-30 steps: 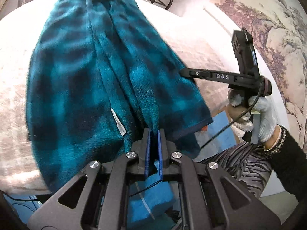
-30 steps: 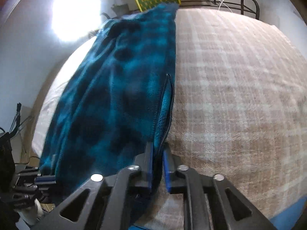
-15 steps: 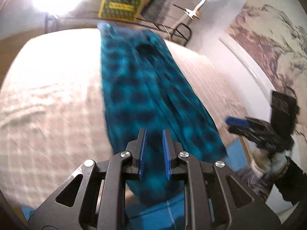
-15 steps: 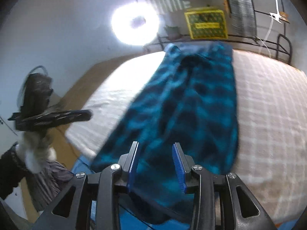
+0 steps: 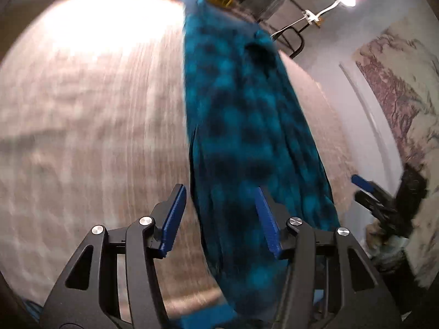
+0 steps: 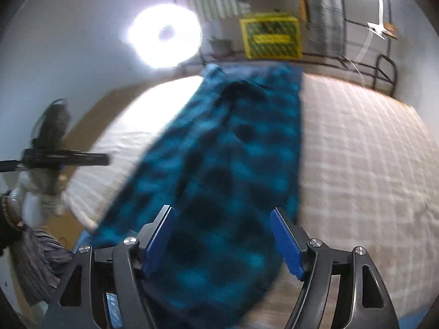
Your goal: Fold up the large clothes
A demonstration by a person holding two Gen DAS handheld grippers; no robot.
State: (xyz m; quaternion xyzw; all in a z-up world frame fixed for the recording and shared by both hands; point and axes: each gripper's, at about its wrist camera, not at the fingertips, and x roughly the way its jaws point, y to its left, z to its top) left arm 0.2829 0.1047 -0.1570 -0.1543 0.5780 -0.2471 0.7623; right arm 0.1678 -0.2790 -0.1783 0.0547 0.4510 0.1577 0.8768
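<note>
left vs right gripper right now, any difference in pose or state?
The left gripper straddles the blue plaid garment's left edge, one finger over the checked bedcover; the right gripper sits over the garment's near end, both fingers above fabric. Both are open, holding nothing, blue-padded.

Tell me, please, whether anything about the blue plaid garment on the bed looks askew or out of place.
Mostly tidy: the blue plaid garment lies as a long strip on the bed. One oddity: its near end hangs past the mattress edge rather than lying flat. Both hand-held grippers, left and right, are open and hold nothing.
</note>
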